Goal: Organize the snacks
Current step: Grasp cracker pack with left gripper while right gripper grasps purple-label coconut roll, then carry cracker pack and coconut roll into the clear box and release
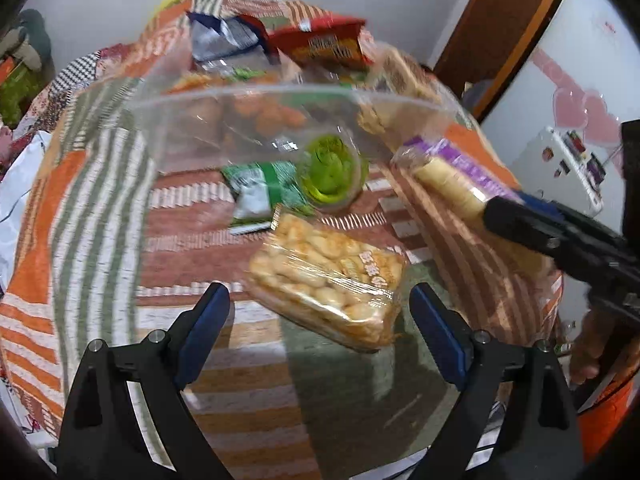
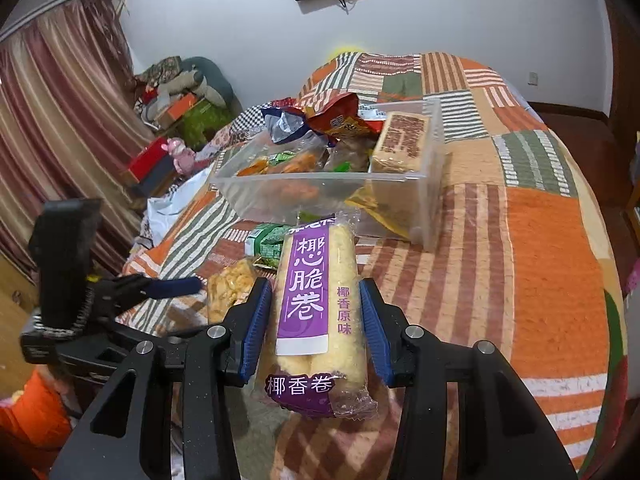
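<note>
STEP: loading, judged | right tool (image 2: pixel 316 322) clamped on purple coconut roll pack (image 2: pixel 314 300), above bed quilt (image 2: pixel 540 240) | left tool (image 1: pixel 320 332) apart, over cracker pack (image 1: pixel 328 276) | NEXT: carry roll into clear bin (image 2: pixel 434 168), part-filled.

A purple-labelled clear pack of pale wafer rolls (image 2: pixel 316 312) sits lengthwise (off the bed), near the clear plastic bin (image 2: pixel 434 184) heaped with snack bags.

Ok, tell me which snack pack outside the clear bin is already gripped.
The purple-labelled roll pack, clamped in the right gripper. The puffed snack pack and green packet lie loose on the bedspread.
</note>
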The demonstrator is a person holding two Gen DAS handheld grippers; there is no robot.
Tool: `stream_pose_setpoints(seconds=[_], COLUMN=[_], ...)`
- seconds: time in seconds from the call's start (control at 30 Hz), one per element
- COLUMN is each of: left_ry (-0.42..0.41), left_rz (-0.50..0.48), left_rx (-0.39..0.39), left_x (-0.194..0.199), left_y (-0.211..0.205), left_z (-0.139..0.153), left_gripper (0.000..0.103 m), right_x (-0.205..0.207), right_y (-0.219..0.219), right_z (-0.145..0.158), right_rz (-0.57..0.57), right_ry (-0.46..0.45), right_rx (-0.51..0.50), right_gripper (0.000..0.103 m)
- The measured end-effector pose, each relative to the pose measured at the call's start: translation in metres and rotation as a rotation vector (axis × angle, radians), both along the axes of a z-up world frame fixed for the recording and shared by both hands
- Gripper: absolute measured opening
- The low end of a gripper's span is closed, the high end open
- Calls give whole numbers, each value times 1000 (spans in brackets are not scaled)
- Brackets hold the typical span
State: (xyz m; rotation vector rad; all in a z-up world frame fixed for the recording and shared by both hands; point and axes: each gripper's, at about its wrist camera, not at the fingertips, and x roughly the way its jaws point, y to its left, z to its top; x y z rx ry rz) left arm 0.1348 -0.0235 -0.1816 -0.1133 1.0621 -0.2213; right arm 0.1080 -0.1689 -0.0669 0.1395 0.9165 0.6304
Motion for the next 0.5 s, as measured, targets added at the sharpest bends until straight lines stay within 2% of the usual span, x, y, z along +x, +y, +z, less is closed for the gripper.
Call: stream_pose_setpoints(seconds=[0.13, 0.23, 0.37, 0.5], left_ry=[37, 15, -31, -50], left_rz=[24, 30, 20, 12], left_rx=[17, 15, 19, 17], left_x=[12, 15, 14, 8], left_y=[-7, -12, -17, -14], left_z=[-14, -14, -11, -6], left_gripper=[92, 92, 83, 81], right_x=[-2, -3, -3, -5], right_y=[-6, -6, -9, -8], right_z=[-2, -2, -1, 4], right_rz=[-6, -9, -15, -13], right_ry=[7, 7, 4, -8], right_rx=[13, 19, 28, 27], right_gripper=[41, 41, 41, 41])
